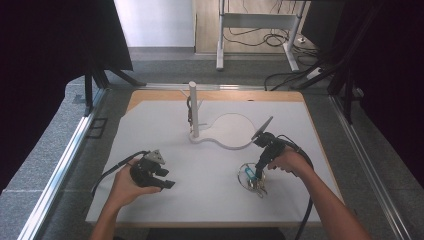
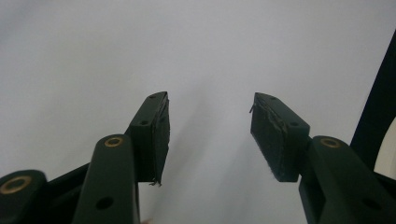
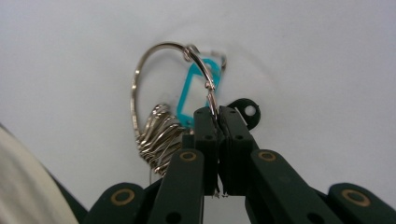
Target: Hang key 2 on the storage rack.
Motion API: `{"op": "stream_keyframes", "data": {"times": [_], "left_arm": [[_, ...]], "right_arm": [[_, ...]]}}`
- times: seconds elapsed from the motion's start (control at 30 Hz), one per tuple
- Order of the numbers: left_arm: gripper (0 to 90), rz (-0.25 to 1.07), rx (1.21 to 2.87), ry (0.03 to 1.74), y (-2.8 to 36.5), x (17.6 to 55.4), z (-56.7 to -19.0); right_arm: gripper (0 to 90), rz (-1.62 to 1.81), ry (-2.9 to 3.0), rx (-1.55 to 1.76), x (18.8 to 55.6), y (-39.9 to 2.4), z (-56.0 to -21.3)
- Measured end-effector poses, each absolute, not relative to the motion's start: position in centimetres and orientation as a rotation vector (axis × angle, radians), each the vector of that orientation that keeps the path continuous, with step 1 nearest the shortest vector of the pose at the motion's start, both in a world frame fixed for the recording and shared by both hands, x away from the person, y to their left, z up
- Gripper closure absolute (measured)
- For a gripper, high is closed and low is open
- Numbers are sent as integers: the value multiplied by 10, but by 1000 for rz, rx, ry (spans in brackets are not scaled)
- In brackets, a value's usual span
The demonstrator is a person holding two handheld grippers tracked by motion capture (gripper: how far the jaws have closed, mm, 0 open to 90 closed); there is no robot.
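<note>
A large metal key ring (image 3: 140, 74) lies on the white table sheet (image 1: 210, 165); it carries a turquoise tag (image 3: 194, 95) and a bunch of silver keys (image 3: 156, 135). My right gripper (image 3: 216, 112) points down at it with its jaws shut on the ring's wire. From above, the key ring (image 1: 250, 177) lies at the front right under the right gripper (image 1: 256, 176). My left gripper (image 1: 167, 183) rests at the front left, held in a hand. Its jaws stand open over bare sheet, and its pads (image 2: 273, 135) hold nothing in the left gripper view (image 2: 208, 135).
A white stand with an upright post (image 1: 193, 107) and a round flat base (image 1: 231, 131) sits at the middle back of the sheet. Something dark hangs on a peg of the post. Wooden table edge shows at the back; cables trail from both grippers.
</note>
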State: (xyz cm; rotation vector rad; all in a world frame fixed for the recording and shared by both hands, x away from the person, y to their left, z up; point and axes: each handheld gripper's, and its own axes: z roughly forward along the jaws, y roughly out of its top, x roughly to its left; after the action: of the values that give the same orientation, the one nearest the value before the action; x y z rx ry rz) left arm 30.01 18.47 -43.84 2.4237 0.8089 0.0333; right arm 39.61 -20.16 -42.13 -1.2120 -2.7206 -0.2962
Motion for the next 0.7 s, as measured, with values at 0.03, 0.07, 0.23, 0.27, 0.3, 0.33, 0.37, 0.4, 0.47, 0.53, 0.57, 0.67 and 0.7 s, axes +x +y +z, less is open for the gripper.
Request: {"op": "stream_keyframes", "data": {"times": [0.03, 0.07, 0.23, 0.27, 0.3, 0.33, 0.37, 0.4, 0.47, 0.53, 0.57, 0.67, 0.7], "left_arm": [[478, 31, 2421, 811, 185, 300, -438], [478, 19, 2412, 819, 186, 301, -439], [478, 19, 2407, 846, 193, 303, -440], [479, 19, 2407, 846, 193, 303, -440], [479, 18, 2405, 849, 194, 303, -440], [479, 20, 2401, 851, 194, 303, -440], [479, 19, 2401, 852, 194, 303, -440], [479, 22, 2404, 848, 194, 303, -440], [479, 21, 2406, 851, 194, 303, -440], [479, 18, 2399, 856, 194, 303, -440], [479, 18, 2399, 856, 194, 303, -440], [479, 26, 2405, 853, 194, 303, -441], [479, 23, 2406, 854, 194, 303, -441]], "right_arm": [[869, -298, -2723, -1205, 396, -202, -419], [869, -299, -2723, -1202, 396, -202, -416], [872, -327, -2757, -1193, 398, -205, -403], [872, -327, -2757, -1193, 398, -205, -403], [872, -323, -2756, -1199, 398, -206, -400], [873, -329, -2759, -1200, 398, -207, -398], [873, -335, -2763, -1202, 399, -208, -395], [873, -340, -2764, -1196, 400, -209, -393], [873, -332, -2758, -1195, 399, -209, -389], [873, -339, -2771, -1183, 399, -209, -383], [873, -339, -2771, -1183, 399, -209, -383], [873, -363, -2778, -1188, 400, -211, -376], [874, -372, -2774, -1196, 400, -211, -374]]}}
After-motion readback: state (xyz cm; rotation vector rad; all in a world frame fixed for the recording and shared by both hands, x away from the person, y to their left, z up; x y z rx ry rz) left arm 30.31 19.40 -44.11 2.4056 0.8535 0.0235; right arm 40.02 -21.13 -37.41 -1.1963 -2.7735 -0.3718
